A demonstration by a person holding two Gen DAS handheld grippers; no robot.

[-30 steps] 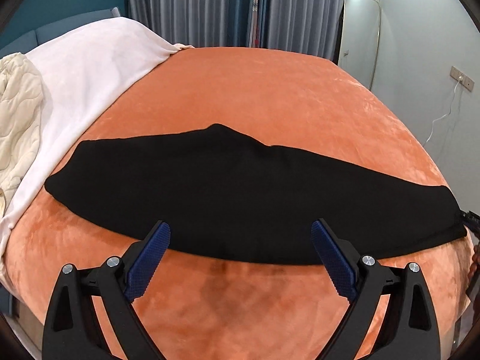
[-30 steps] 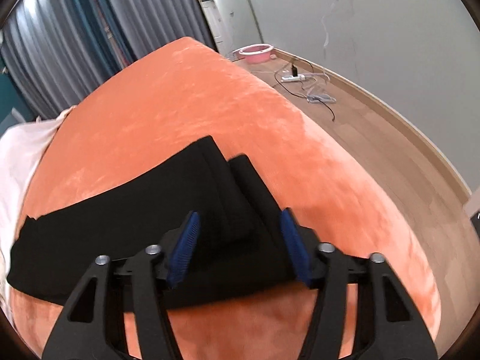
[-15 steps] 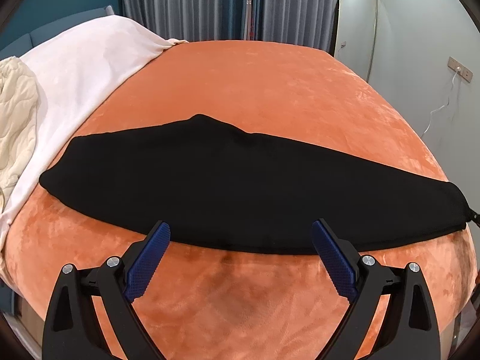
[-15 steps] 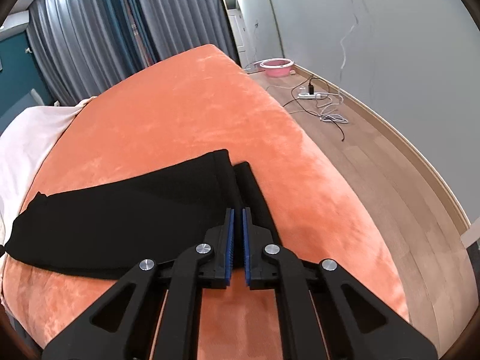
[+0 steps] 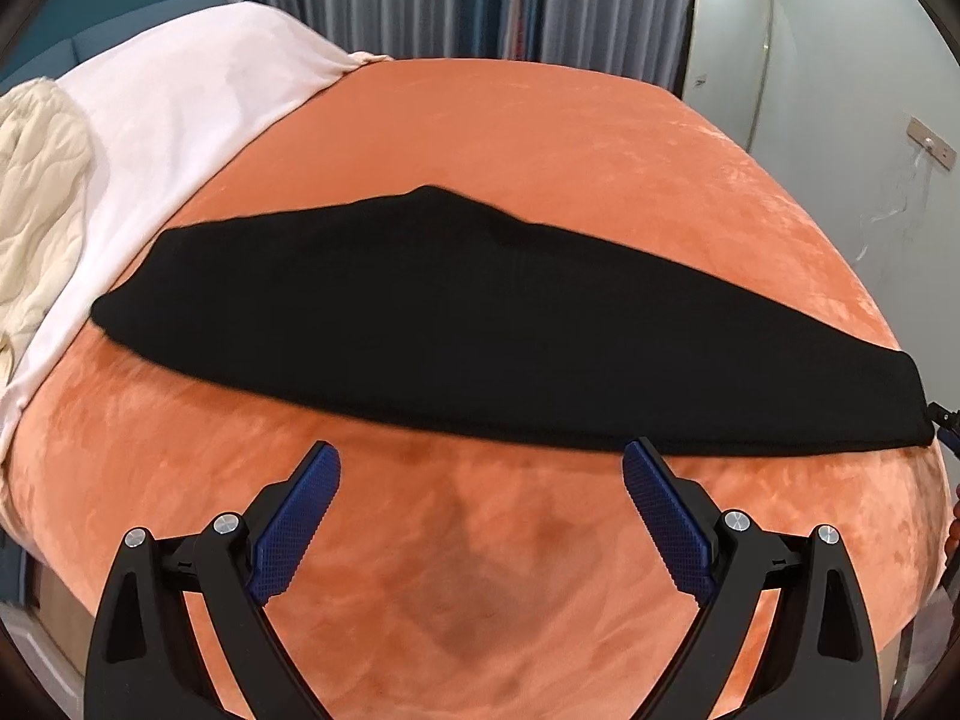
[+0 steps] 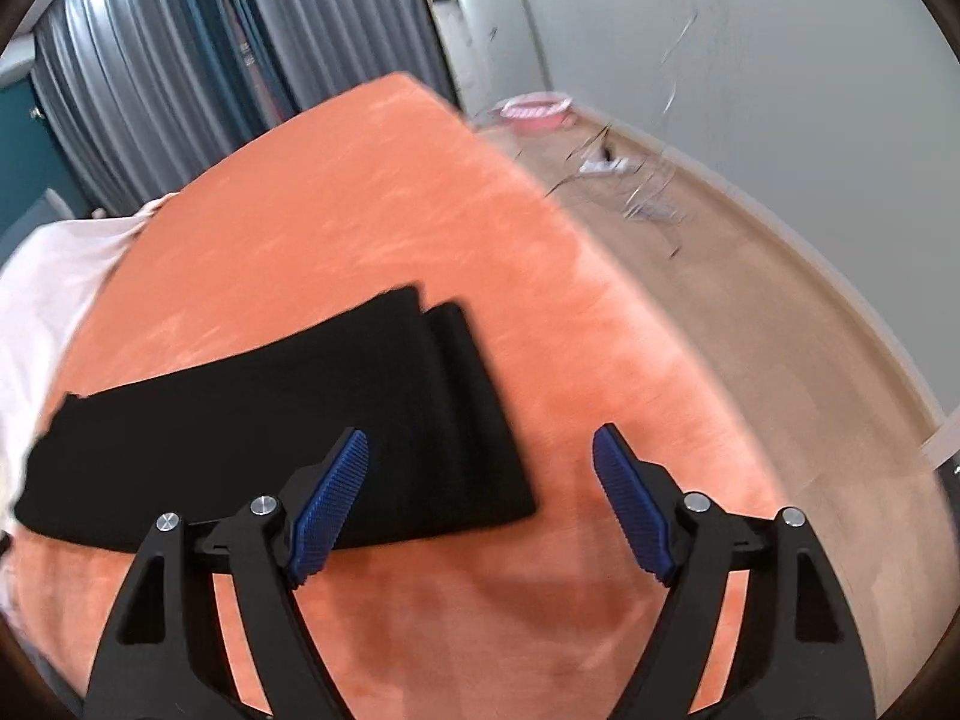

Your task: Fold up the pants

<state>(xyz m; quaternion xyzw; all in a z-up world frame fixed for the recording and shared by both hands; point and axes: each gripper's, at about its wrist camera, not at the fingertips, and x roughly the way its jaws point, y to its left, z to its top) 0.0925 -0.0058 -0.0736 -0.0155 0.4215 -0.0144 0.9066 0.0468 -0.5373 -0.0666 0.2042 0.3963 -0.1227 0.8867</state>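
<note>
orange velvet bed cover [image 5: 540, 138] carries the black pants [image 5: 456, 324], laid flat in one long strip, legs stacked, hems slightly offset at my right end [image 6: 456, 324]. my left tongs [image 5: 480, 510] hover spread wide and empty, just short of the near edge. my right tongs [image 6: 480, 492] are also spread, holding nothing, above the hem corner, probably placed to take the next fold.

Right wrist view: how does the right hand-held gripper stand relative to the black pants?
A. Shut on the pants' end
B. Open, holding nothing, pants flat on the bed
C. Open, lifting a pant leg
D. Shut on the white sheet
B: the right hand-held gripper has its jaws spread with nothing between them, and the black pants lie flat on the orange bed.
</note>
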